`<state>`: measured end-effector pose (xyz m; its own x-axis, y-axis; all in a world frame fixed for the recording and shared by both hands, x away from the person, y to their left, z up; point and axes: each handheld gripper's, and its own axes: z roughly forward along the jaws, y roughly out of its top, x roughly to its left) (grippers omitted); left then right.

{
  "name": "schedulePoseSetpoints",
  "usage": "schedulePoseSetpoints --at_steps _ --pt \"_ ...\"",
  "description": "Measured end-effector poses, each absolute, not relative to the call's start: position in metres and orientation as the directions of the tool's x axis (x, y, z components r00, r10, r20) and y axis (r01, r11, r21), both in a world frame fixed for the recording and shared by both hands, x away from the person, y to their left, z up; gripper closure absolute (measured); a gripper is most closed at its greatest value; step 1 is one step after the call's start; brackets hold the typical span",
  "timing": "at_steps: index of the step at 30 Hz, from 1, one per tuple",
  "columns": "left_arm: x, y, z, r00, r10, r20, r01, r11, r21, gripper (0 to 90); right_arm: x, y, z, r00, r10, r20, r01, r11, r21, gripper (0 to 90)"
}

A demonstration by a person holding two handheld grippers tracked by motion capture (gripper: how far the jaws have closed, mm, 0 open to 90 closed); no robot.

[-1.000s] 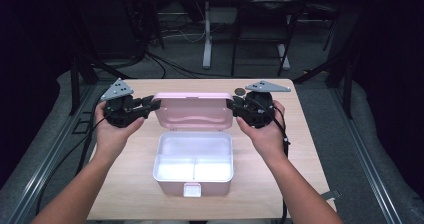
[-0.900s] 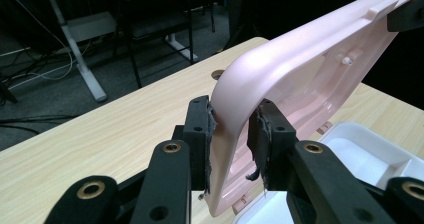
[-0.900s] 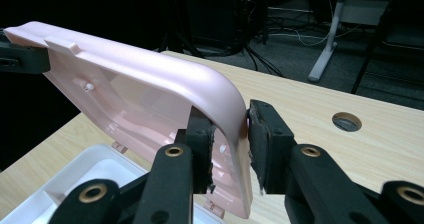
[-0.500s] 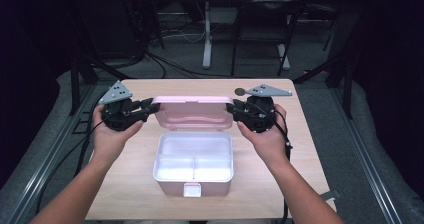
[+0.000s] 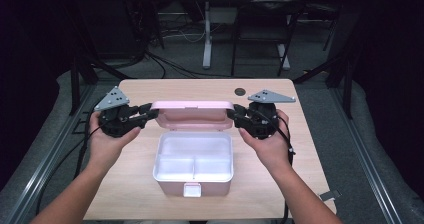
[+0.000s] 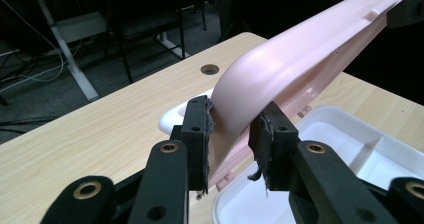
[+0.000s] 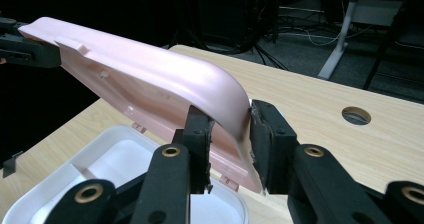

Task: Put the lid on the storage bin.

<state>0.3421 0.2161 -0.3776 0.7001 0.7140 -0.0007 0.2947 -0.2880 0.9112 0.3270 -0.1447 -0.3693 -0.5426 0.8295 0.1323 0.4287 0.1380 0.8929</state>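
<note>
I have my left gripper point(image 5: 150, 115) on the left end of the pink lid point(image 5: 192, 114) and my right gripper point(image 5: 235, 115) on its right end, so the lid is raised between them, tilted, above the far side of the open lunch box point(image 5: 193, 163). In the left gripper view the lid's rounded corner point(image 6: 240, 99) sits between the two black jaws; the left pad touches it, while a slim gap shows at the other pad, and these jaws have just been opening a little. In the right gripper view the lid's corner point(image 7: 225, 104) is pinched between the pads, which press on it from both sides. The lunch box, white inside with a divider, rests on the worktop point(image 5: 295, 159) near its front edge, about midway between the left and right edges. A round cable hole point(image 5: 240, 91) lies toward the worktop's far right corner.
</note>
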Motion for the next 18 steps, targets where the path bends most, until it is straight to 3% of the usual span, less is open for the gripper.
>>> schedulePoseSetpoints --at_steps 18 --pt "0.305 0.226 -0.392 0.731 0.683 -0.009 0.281 -0.288 0.916 68.0 0.289 -0.148 -0.386 -0.591 0.800 0.101 0.384 0.169 0.908 68.1"
